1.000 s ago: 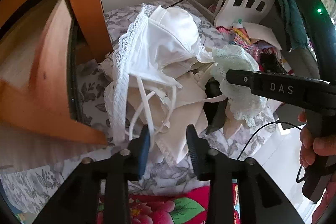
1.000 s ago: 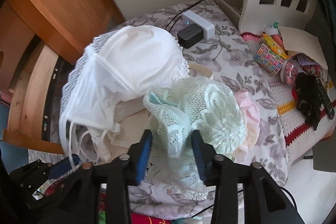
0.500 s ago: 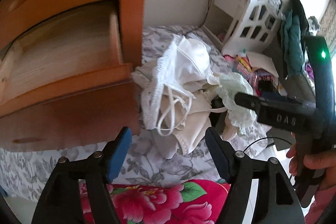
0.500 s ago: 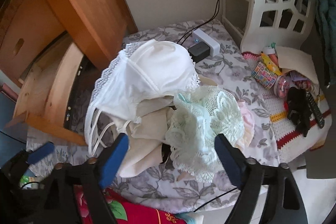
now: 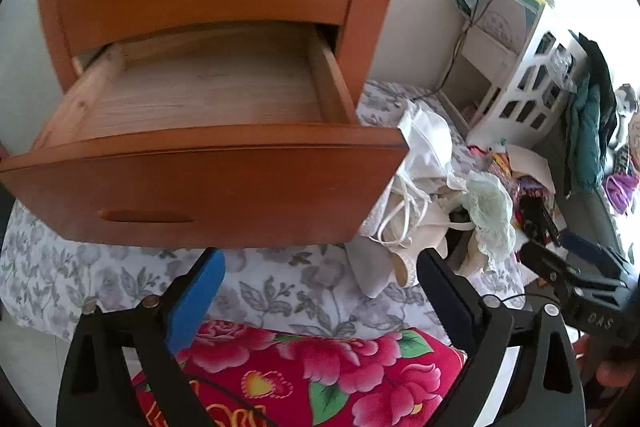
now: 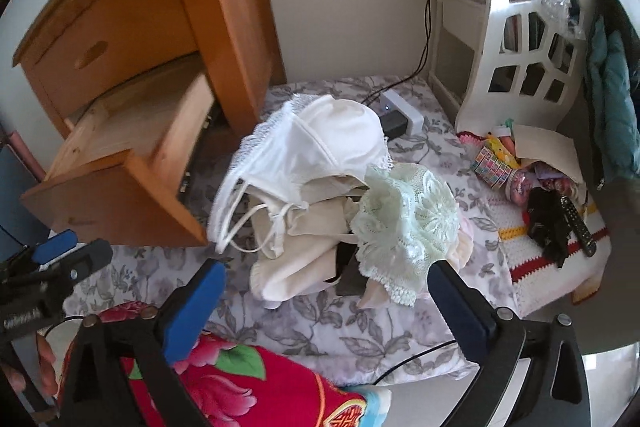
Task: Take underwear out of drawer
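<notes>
Both grippers, left (image 5: 320,291) and right (image 6: 326,301), are now gaping wide and empty, having pulled back (a second ago each was nearly closed at the pile). Beyond, the underwear (image 6: 332,183) is lying heaped on the floral sheet (image 6: 320,323); farther left, the drawer (image 5: 208,155) is standing open, bare.

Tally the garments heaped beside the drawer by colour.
White: 1, the white bra
Mint green: 1, the lace piece
Cream: 1 that I can separate, the cream garment
Total: 3 told apart; more may be hidden underneath.
</notes>
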Tool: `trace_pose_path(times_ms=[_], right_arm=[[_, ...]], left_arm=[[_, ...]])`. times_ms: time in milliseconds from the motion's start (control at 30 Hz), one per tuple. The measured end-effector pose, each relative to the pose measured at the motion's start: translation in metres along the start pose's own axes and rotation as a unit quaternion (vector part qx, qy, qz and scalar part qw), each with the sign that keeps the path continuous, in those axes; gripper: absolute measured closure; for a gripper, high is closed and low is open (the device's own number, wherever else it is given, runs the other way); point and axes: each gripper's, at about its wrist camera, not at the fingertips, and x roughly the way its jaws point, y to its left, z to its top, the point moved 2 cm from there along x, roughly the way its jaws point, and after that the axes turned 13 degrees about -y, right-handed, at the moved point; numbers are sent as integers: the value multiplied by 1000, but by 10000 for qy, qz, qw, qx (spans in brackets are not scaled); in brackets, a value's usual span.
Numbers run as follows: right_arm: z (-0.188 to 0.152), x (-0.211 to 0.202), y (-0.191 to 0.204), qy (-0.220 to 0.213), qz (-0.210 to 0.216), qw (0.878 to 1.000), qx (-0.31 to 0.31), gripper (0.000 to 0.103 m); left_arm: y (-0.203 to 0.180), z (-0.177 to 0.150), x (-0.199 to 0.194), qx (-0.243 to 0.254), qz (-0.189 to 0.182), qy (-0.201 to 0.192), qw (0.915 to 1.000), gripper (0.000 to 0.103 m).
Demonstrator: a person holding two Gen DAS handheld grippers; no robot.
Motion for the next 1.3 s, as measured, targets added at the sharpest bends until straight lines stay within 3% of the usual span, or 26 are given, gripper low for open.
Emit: trace_pose_path(times_ms=[467, 700, 833, 1067, 1300], right_arm=[[14, -40, 30, -336, 102, 9984, -448, 0], [22, -55, 40, -383, 142, 9960, -798, 0], [27, -64, 43, -478, 158, 9950, -865, 0], [32, -73, 48, -566, 108, 9922, -1103, 0], [35, -77, 47, -631, 131, 9917, -1111, 0]], left_arm=[[28, 1, -49, -137, 273, -345, 9989, 2], [28, 5, -65, -276, 295, -482, 9980, 2], [25, 5, -68, -201, 522, -481, 9973, 2], [22, 7, -72, -303, 375, -501, 9976, 2], [16, 12, -82, -303, 528, -711, 9956, 2]])
